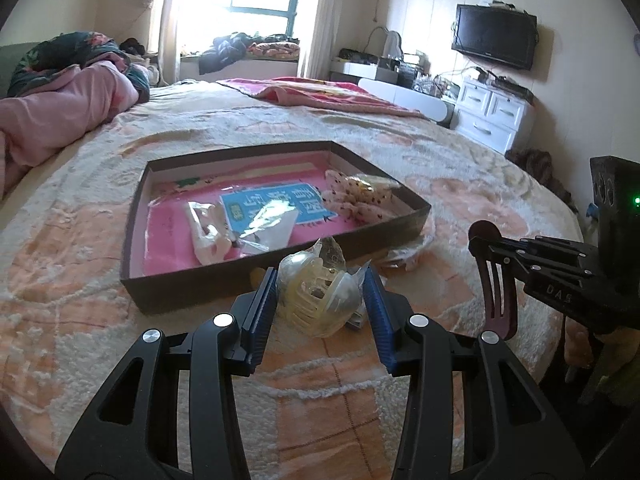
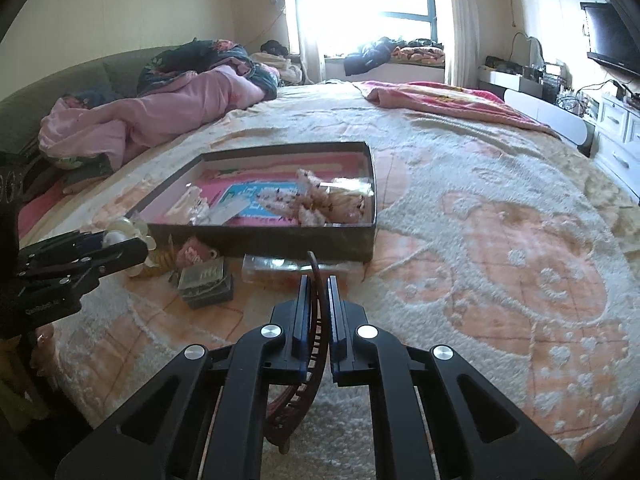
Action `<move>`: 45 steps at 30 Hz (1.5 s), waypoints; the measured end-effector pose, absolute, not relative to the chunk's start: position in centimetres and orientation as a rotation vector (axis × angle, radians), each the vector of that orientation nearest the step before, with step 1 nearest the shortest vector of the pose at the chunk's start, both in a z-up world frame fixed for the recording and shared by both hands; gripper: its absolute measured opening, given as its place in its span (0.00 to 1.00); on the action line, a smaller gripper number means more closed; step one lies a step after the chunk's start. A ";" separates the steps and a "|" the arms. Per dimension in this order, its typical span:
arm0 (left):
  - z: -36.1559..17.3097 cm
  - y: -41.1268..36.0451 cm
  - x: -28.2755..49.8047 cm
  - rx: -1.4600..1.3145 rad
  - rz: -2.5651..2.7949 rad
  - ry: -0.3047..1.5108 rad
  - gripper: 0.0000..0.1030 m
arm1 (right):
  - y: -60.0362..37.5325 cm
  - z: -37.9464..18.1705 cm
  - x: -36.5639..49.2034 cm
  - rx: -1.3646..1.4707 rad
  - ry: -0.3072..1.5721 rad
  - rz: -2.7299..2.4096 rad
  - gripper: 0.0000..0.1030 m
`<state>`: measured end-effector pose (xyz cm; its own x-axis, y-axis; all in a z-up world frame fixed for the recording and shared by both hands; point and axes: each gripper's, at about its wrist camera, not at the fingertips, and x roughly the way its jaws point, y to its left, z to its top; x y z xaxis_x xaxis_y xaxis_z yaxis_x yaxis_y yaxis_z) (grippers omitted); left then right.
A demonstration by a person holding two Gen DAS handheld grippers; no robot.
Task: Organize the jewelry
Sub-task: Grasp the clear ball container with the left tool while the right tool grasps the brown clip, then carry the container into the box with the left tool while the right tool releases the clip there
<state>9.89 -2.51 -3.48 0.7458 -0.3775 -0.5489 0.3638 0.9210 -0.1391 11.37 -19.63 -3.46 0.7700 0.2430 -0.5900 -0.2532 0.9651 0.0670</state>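
Note:
My left gripper (image 1: 320,280) is shut on a pale yellow claw hair clip in a clear wrapper (image 1: 316,292), held just in front of the near wall of a dark shallow box (image 1: 256,272). The box holds a pink and blue booklet (image 1: 276,204), wrapped items (image 1: 212,236) and a dotted fabric piece (image 1: 360,196). My right gripper (image 2: 319,280) is shut on a dark red curved hair clip (image 2: 316,340); the clip also shows in the left wrist view (image 1: 496,284). The box (image 2: 304,240) lies ahead of it.
Loose items lie on the bed before the box: a small dark case (image 2: 206,284), a pink piece (image 2: 192,254) and a clear packet (image 2: 280,270). A pink quilt (image 2: 160,116) is piled far left. White drawers (image 1: 492,116) and a TV (image 1: 494,40) stand beyond the bed's right edge.

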 end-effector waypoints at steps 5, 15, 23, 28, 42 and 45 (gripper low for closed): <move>-2.9 -1.4 10.3 -0.052 -0.385 0.593 0.34 | -19.4 -2.3 11.9 -0.021 0.612 0.267 0.07; -2.2 0.2 11.0 -0.082 -0.340 0.582 0.34 | -17.8 -1.0 13.3 -0.032 0.581 0.295 0.07; -1.9 1.8 12.4 -0.119 -0.295 0.584 0.34 | -15.3 -0.3 15.0 -0.048 0.564 0.335 0.07; -1.7 2.6 13.0 -0.133 -0.277 0.582 0.34 | -14.1 -0.1 16.2 -0.056 0.557 0.351 0.07; -1.8 3.3 17.0 -0.106 -0.217 0.600 0.34 | -12.3 0.5 20.7 -0.085 0.541 0.343 0.07; -2.4 3.5 18.0 -0.094 -0.203 0.615 0.34 | -12.1 0.6 21.8 -0.095 0.539 0.335 0.07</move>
